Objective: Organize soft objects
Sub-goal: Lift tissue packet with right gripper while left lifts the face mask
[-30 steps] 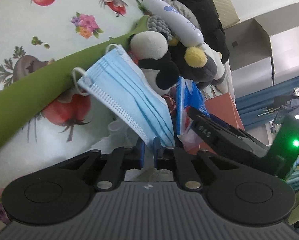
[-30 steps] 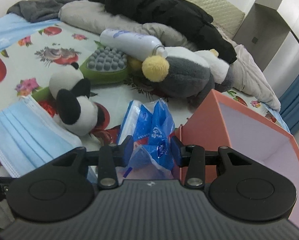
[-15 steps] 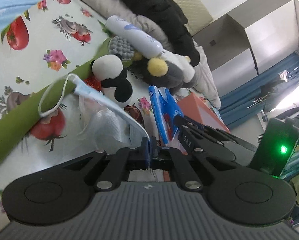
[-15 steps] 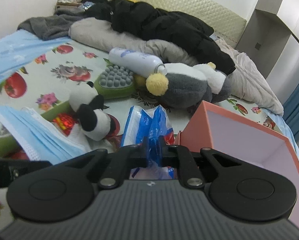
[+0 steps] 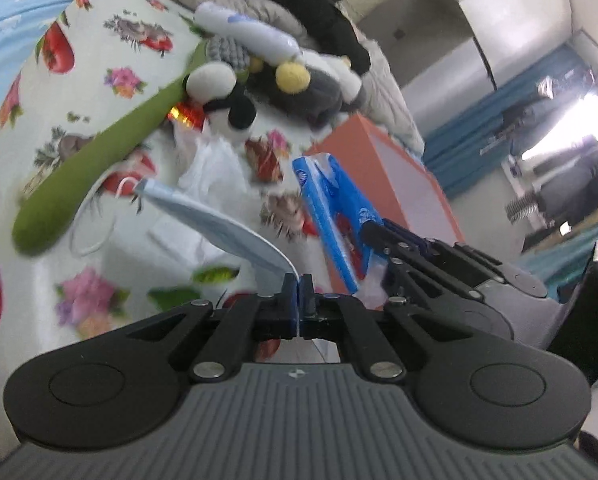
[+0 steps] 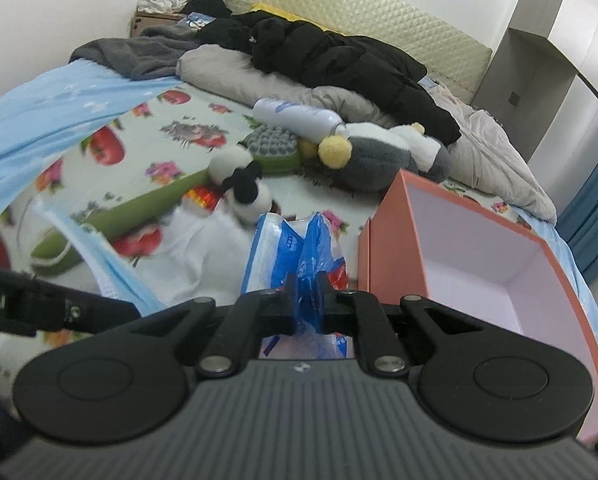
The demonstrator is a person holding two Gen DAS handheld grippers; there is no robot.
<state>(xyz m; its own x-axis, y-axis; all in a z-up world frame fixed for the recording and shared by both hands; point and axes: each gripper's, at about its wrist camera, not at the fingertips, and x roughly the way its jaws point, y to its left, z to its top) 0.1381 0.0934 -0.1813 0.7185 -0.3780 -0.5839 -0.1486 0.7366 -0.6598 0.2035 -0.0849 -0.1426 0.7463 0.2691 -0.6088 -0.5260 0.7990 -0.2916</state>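
- Our left hand-held gripper (image 5: pixel 299 294) pinched the face mask (image 5: pixel 215 222); the right hand-held gripper (image 6: pixel 307 298) clamped the blue packet (image 6: pixel 299 248).
- We judged both should clear the pink box (image 6: pixel 395 240) rim before letting go.

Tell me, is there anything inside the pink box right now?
No, in the right wrist view the pink box shows only bare pale walls and floor.

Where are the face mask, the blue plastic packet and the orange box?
face mask (image 5: pixel 219 222), left wrist view, pleated middle
blue plastic packet (image 6: pixel 299 248), right wrist view, crinkled upper part
orange box (image 6: pixel 391 236), right wrist view, outer side wall
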